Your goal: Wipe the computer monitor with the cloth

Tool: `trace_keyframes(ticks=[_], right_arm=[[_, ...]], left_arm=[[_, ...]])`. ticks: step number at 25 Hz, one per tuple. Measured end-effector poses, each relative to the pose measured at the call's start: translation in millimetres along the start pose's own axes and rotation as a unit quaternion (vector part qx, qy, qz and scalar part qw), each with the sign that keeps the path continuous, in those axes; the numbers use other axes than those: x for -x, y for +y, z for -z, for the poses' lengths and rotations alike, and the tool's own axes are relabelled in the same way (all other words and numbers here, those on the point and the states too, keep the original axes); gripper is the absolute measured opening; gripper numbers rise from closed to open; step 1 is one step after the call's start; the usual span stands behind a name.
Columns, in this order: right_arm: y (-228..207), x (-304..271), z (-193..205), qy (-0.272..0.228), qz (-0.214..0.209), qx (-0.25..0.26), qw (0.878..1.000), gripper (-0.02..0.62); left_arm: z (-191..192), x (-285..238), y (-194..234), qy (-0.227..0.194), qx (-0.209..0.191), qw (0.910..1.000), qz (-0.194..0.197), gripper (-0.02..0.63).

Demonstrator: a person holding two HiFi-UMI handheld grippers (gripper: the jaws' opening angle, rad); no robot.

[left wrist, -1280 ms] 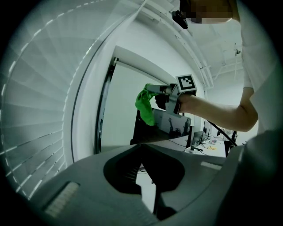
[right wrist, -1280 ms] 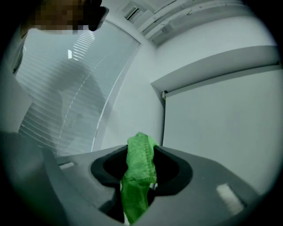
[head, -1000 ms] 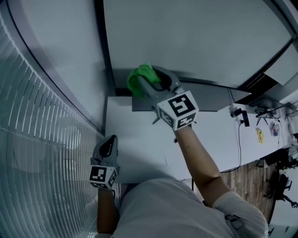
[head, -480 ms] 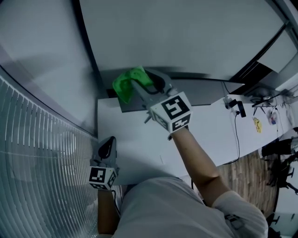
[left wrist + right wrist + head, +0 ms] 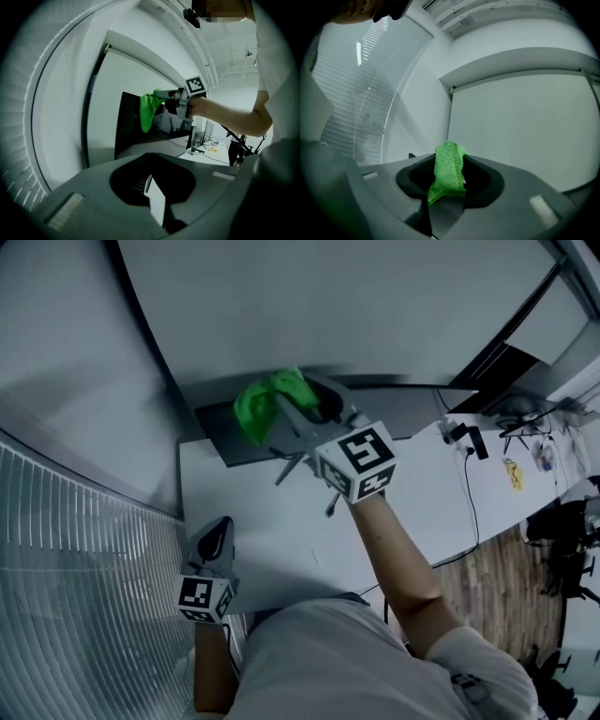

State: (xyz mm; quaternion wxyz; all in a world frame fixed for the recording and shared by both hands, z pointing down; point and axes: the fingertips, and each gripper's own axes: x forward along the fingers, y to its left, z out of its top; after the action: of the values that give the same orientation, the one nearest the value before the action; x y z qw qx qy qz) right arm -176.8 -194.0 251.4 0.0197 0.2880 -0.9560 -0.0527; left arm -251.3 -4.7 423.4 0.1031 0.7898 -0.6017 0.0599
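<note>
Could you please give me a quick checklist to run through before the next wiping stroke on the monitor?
1. Cloth clamped in the right hand-held gripper: ok.
2. Cloth pressed against the monitor screen: cannot tell.
3. Left hand-held gripper empty and low, away from the monitor: ok.
4. Cable on the desk well to the right of the cloth: ok.

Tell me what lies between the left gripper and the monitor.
Only bare white desk lies between the left gripper and the monitor; nothing stands on that stretch. The head view shows it best, and the left gripper view agrees.
</note>
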Motion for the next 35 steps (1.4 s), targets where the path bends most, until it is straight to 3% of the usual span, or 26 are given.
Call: trace_keyframes(ticks=[9,21,35], right_arm=[[-62,43,16,0.000,0.048,0.005,0.999,0.163],[-104,79,15,-0.007,0.043,-0.006,0.999,0.164],[-205,157,34,-0.012,0.081,-0.018,0.996,0.163]], left_arm=[[8,-35,-42,0.007,0.000,0.9994,0.033,0.009],[-13,-78,-80,0.005,-0.010,0.9991,0.041,0.009],[-10,-149,-168,0.013,-0.018,0.9973,0.070,0.009]])
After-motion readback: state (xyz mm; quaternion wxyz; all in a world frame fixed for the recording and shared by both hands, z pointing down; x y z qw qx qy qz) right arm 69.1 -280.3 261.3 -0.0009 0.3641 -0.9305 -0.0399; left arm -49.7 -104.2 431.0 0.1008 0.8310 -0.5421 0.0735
